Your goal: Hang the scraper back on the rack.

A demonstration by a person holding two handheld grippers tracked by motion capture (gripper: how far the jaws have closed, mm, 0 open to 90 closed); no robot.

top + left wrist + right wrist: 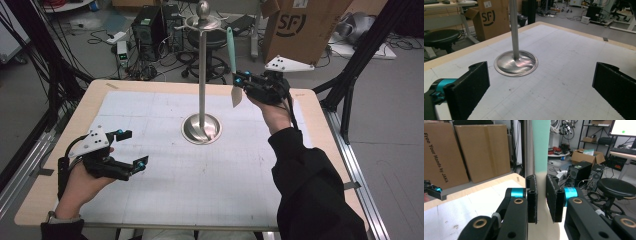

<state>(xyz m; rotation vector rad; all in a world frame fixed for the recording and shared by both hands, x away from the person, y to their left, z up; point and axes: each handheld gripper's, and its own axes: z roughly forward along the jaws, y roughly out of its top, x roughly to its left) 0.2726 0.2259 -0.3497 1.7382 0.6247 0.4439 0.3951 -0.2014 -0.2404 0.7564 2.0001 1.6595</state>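
Aloft beside the tall polished steel stand (201, 75), a slim spatula with a mint-green handle and a cream, paddle-shaped blade (233, 65) hangs upright in the right hand-held gripper (243, 83), whose two black jaws are pressed together on it just where the green handle gives way to the cream blade, seen close up in the right gripper view (541, 150). Its blade points down toward the counter (165, 165) and its handle rises toward the hooks at the top of the stand, well clear of the round steel base (516, 63). Judged by its thin profile, the spatula is probably light and poses little strain for one gripper; the blade looks like soft silicone that would likely bend if squeezed, while the handle appears stiffer and smooth, so it might slip or swivel between the pads. The present hold at the neck seems sensible, since it grips the firmer part and keeps the handle end free for hanging. The left hand-held gripper (131, 150) rests low at the near left of the white gridded mat (150, 115), its jaws spread wide and empty.
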